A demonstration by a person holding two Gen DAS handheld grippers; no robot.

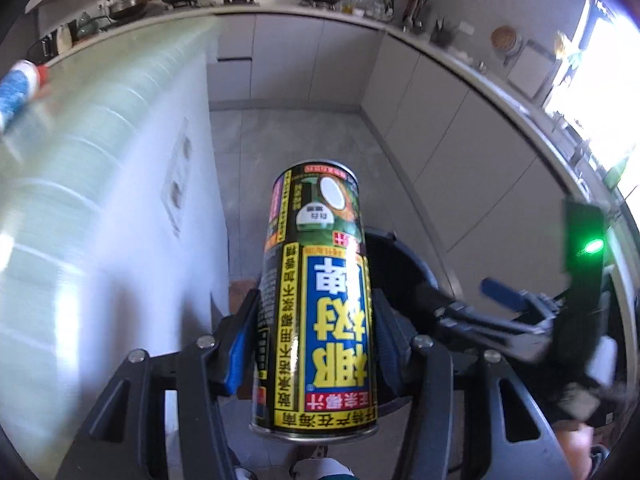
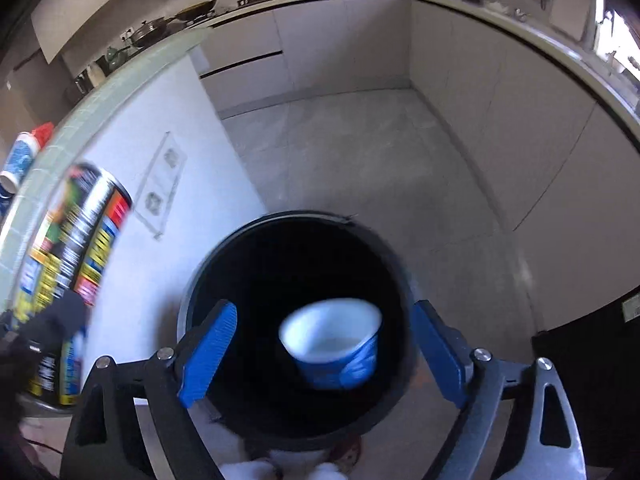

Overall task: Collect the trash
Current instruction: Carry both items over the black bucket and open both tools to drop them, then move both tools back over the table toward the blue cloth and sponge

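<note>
A blue-and-white cup (image 2: 334,346) hangs over the black bin (image 2: 296,432), between the right claw (image 2: 326,354)'s spread pads, touching neither. The left claw (image 1: 316,344), tilted steeply down, clamps a yellow can (image 1: 316,312) beside the bin's left rim, near the green-tiled desk (image 2: 120,76).

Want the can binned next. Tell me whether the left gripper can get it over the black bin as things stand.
Probably yes. The left gripper is clamped on the can, and the black bin stands open just beside it. The right gripper hangs open over the bin's mouth above a blue cup and may crowd it.
</note>
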